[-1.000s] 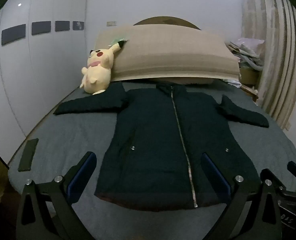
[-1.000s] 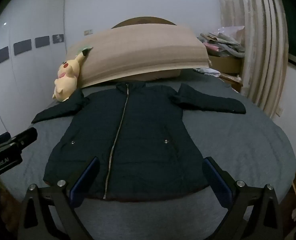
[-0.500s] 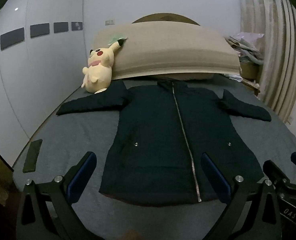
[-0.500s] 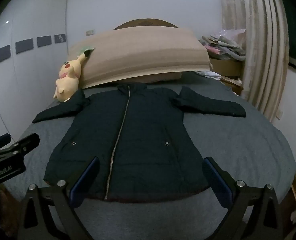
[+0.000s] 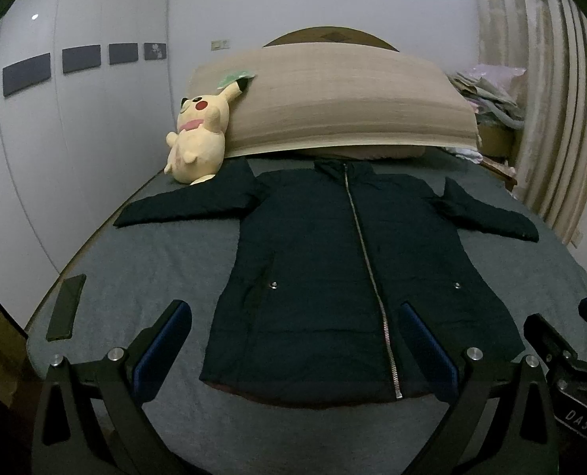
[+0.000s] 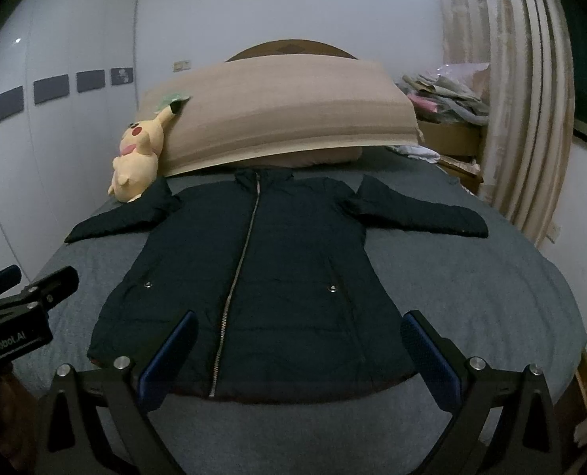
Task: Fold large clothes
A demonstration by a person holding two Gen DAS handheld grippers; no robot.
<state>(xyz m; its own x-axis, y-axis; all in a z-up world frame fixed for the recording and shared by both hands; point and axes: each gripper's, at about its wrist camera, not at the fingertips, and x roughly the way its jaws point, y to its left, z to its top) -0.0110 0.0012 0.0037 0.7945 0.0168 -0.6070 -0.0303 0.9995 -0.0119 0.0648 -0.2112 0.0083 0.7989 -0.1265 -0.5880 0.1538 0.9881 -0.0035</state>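
Fingers (image 5: 162, 340) spread, both grippers; jacket (image 5: 344, 261) flat.

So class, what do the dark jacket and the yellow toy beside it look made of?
Jacket: probably padded synthetic, matte, with faint quilted puffiness, a metal-looking zip and snaps. Yellow toy: soft plush fabric, judging by its fuzzy, rounded, stuffed shape. Dim light leaves both uncertain.

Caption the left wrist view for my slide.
Open left claw above a zipped dark puffer jacket spread flat on a grey bed.
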